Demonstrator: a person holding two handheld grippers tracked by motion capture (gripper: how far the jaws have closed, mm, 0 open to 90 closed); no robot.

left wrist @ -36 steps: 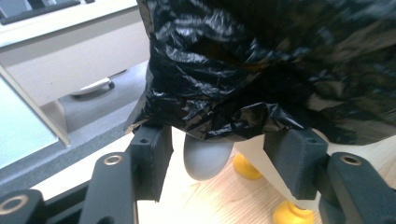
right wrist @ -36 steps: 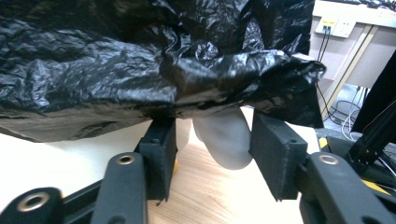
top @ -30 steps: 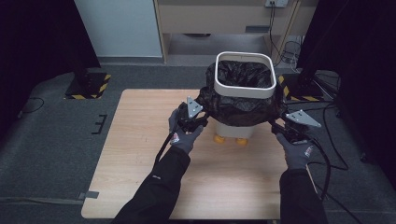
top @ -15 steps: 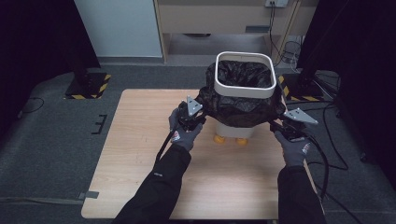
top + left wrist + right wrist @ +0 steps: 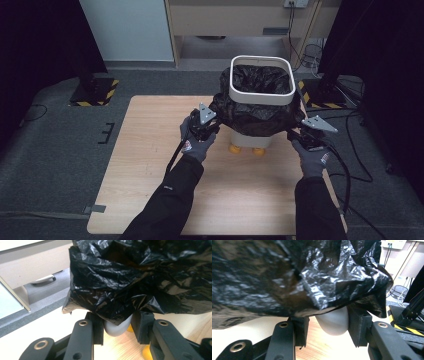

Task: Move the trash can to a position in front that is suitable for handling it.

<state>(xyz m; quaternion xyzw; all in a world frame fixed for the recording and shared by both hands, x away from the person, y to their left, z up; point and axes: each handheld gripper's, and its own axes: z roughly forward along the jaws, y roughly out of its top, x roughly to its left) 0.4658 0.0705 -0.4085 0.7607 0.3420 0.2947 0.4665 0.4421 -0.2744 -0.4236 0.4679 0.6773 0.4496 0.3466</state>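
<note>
A: Right, left gripper (image 5: pixel 117 322) first: its jaws have just been closing, with the loose hem of the black bin liner (image 5: pixel 140 285) and the bin's pale rounded corner between them. I read the pads as pinching the film, though the plastic hides the contact.

B: And the other side?

A: My right gripper (image 5: pixel 328 322) sits half-closed at the opposite corner, film draped over the jaws; whether it grips I cannot tell.

B: Where's the bin?

A: The white waste bin (image 5: pixel 261 95) stands upright at the far middle of the wooden table (image 5: pixel 150 165), liner folded over its rim, between both grippers.

B: How will it handle?

A: Thin, slippery and soft, I'd judge. It tears if yanked. I'd take the hanging hem, not the rim, and pull evenly on both sides. That light bin could tip.
</note>
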